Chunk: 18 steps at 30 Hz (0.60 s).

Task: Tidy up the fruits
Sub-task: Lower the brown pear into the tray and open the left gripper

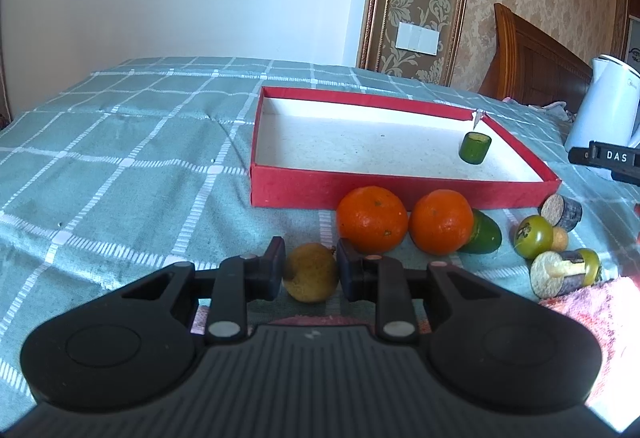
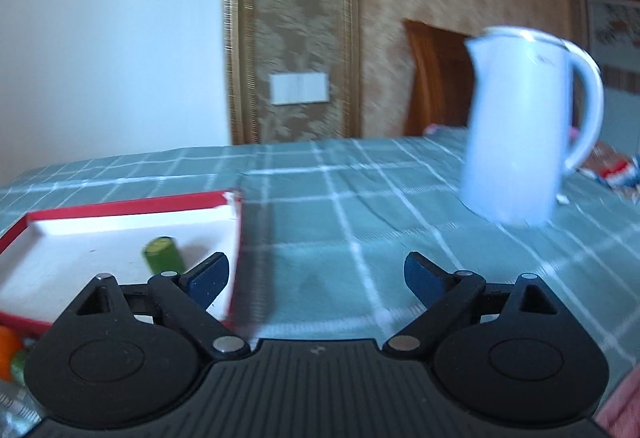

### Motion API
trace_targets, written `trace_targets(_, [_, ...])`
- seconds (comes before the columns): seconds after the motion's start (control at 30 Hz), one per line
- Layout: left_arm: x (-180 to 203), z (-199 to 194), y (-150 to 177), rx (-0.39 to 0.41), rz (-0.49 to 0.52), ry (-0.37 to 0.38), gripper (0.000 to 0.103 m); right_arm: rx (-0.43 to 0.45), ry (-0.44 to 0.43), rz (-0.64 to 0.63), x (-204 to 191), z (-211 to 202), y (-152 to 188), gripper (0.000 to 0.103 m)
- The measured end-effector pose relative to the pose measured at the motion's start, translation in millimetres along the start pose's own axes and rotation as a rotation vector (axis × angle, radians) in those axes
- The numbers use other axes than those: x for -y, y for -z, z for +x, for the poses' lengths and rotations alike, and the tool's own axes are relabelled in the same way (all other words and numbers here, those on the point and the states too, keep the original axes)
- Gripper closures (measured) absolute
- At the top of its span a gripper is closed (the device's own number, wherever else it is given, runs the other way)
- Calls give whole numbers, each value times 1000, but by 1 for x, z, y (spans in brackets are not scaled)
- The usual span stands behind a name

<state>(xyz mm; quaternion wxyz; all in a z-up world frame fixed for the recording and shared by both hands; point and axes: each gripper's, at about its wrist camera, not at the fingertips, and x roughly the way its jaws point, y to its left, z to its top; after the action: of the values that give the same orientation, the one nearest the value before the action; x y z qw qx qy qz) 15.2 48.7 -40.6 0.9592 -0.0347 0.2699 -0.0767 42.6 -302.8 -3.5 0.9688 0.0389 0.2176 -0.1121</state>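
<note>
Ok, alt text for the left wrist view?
The left tool is shut on a small yellow-brown fruit on a checked cloth. Beyond lie two oranges and a red tray holding one green piece.

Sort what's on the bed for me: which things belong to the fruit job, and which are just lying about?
Job:
- small yellow-brown fruit, gripped in the left tongs
- two oranges
- green piece beside them
- red box, green piece inside

Lying about:
- white kettle
- cork-ended toy pieces
- pink cloth
</note>
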Motion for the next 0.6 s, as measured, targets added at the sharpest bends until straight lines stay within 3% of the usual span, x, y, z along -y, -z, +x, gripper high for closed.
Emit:
trace_targets(0.23, [2, -9, -12, 14, 3, 1, 78, -59, 111, -20, -1, 13, 8, 8])
trace_targets(0.37, [8, -10, -33, 38, 21, 24, 78, -119, 107, 17, 7, 19, 11, 8])
trace_targets(0.6, [26, 13, -70, 67, 78, 27, 78, -147, 111, 27, 7, 22, 11, 8])
